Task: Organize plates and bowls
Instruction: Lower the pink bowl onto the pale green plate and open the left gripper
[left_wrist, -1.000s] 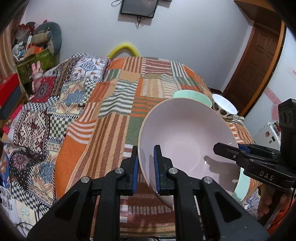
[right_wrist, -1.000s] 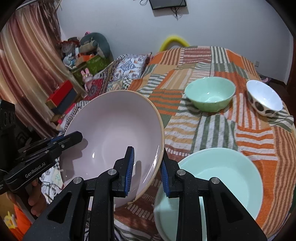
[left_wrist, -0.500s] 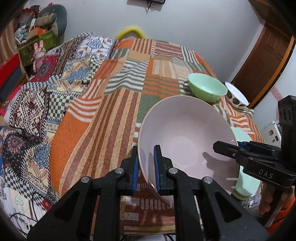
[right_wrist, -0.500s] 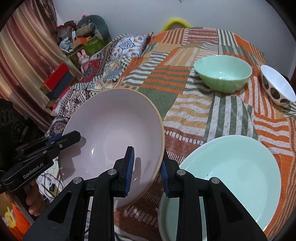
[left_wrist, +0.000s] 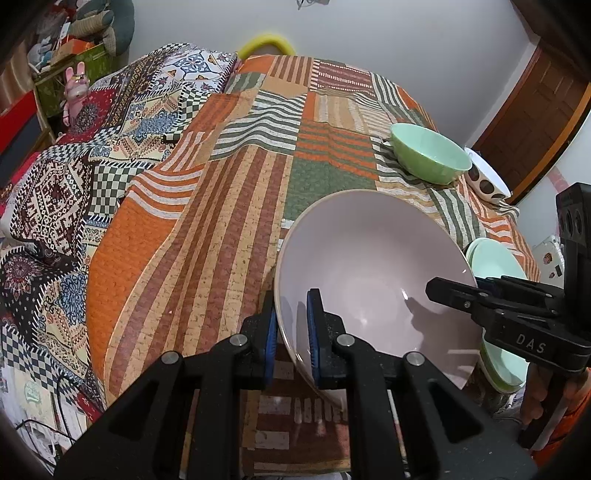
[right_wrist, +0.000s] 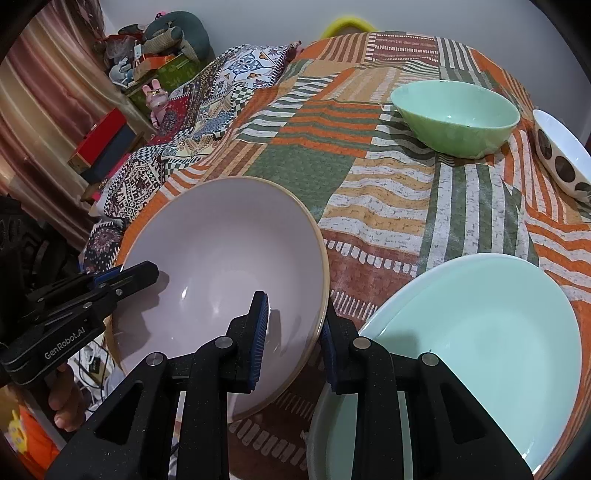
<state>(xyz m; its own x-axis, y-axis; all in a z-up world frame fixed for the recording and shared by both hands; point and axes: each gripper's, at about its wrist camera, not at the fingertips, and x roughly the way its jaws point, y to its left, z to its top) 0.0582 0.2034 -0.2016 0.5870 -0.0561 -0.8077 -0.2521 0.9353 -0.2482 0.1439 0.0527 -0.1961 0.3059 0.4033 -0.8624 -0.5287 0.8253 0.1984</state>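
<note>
A large pale pink bowl (left_wrist: 373, 266) hangs tilted just above the near edge of the patchwork bedspread (left_wrist: 229, 206), gripped from both sides. My left gripper (left_wrist: 291, 314) is shut on its left rim. My right gripper (right_wrist: 293, 317) is shut on the opposite rim, and it shows as a black clamp (left_wrist: 443, 288) in the left wrist view. In the right wrist view the pink bowl (right_wrist: 229, 258) sits left of a stack of mint-green plates (right_wrist: 480, 325). Farther back stand a green bowl (right_wrist: 454, 114) and a white bowl with brown spots (right_wrist: 561, 155).
A patterned blanket (left_wrist: 74, 177) covers the bed's left side. Beyond it are boxes and soft toys (right_wrist: 159, 48) and a curtain (right_wrist: 44, 92). A wooden door (left_wrist: 539, 122) is at the right. A hand (right_wrist: 66, 402) holds the left gripper's handle.
Both grippers have sunk with the pink bowl toward the bedspread and tipped further down. The green plates now look larger and closer beside the bowl.
</note>
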